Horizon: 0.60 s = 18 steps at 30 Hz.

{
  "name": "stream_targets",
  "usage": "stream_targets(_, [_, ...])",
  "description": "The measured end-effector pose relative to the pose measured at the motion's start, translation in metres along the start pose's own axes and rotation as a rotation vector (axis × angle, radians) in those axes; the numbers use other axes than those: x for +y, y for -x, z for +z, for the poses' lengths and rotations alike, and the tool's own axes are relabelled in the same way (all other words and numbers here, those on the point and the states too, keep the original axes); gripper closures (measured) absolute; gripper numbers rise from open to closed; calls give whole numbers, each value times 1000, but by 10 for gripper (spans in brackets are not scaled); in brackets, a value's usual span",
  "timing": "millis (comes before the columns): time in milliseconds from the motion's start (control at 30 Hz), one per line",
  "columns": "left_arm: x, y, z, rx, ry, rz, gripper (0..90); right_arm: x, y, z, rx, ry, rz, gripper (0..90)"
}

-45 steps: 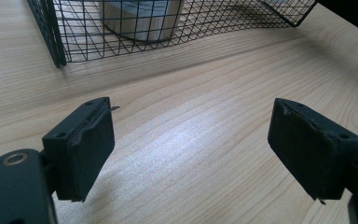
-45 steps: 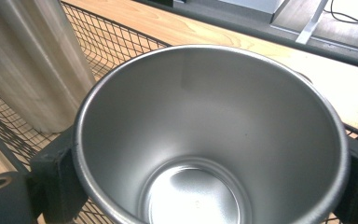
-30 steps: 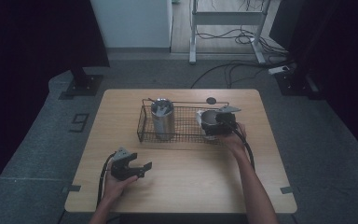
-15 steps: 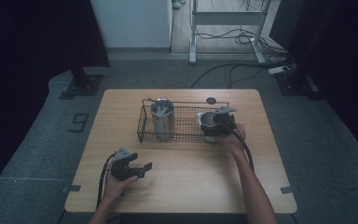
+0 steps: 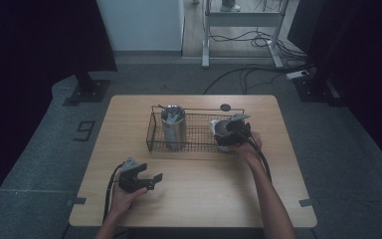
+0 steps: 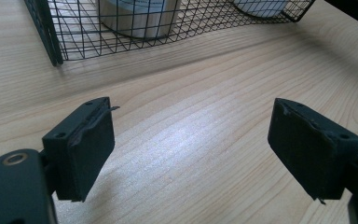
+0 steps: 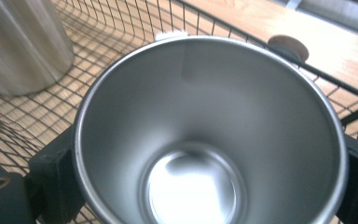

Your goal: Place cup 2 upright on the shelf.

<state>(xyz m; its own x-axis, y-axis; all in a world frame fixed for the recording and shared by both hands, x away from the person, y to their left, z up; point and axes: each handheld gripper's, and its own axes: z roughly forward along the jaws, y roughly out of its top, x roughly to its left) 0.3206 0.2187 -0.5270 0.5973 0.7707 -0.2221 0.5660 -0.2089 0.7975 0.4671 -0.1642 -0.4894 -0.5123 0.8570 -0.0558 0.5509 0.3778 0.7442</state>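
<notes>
The left gripper (image 6: 191, 149) rests with jaws spread wide over bare table (image 6: 177, 93), the wire basket (image 6: 51, 42) beyond its tips. The right gripper (image 7: 205, 186) pinches a steel cup (image 7: 209, 140) between its jaws inside the basket, a taller steel canister (image 7: 18, 42) beyond-left.

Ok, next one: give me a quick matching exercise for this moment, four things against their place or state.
Things:
1. left gripper
2. right gripper
3. tall steel canister
4. wire basket

Places or states:
a. stands upright in the basket's left end
b. jaws on either side of a steel cup
c. sits on the wooden table, holding both steel vessels
d. open over bare wood, nothing between its jaws

Pairs: 1-d, 2-b, 3-a, 4-c
</notes>
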Motion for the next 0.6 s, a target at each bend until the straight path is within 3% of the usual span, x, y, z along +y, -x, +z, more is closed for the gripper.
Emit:
stream_targets(200, [0,1,1,-5,-4,1,151,-2,3,-4,-7,-18,12,56])
stream_targets(333, [0,1,2,-9,-11,3,151,-3,1,-5,-26,-17,-13,37])
stream_targets(467, [0,1,2,-7,-6,-1,150,-2,2,-8,-10,1,11,0])
stream_targets(600, [0,1,1,-8,-5,-2,150,0,5,-15,9,55,48,0])
